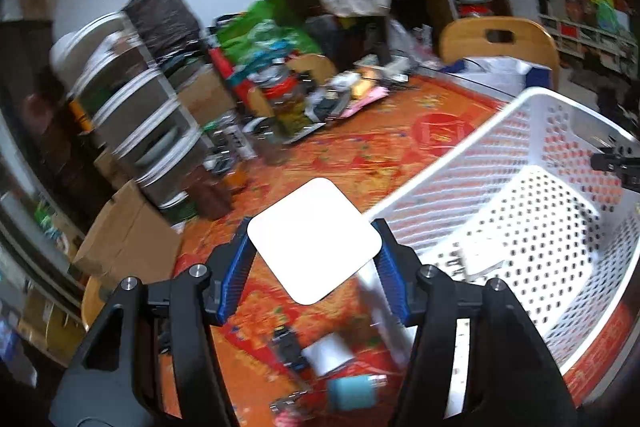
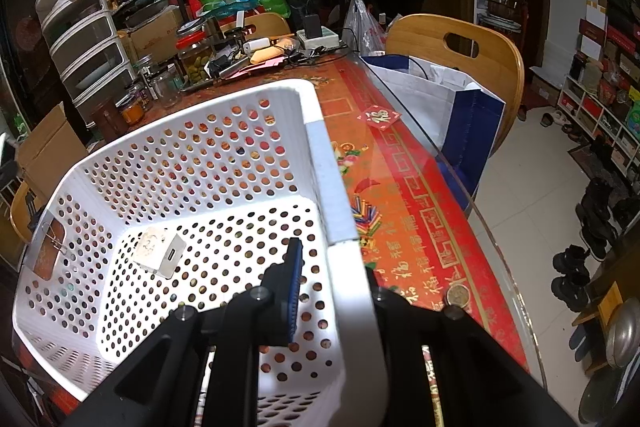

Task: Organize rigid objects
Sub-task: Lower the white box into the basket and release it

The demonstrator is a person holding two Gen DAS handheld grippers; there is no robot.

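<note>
My left gripper (image 1: 314, 259) is shut on a flat white square object (image 1: 314, 241) with rounded corners and holds it above the red patterned table, just left of the white perforated basket (image 1: 532, 211). Below it on the table lie a white cube (image 1: 328, 353), a teal cylinder (image 1: 354, 391) and a small black item (image 1: 286, 345). My right gripper (image 2: 332, 287) is shut on the basket's right rim (image 2: 332, 195), with one blue pad inside the basket. A white charger cube (image 2: 158, 251) lies on the basket floor.
Clutter of jars, bags and cables (image 2: 240, 55) crowds the table's far end. Stacked drawers (image 2: 84, 39) and cardboard boxes (image 1: 128, 235) stand at the left. A wooden chair with a blue-white bag (image 2: 452, 83) is at the right. A coin (image 2: 458, 295) lies near the table edge.
</note>
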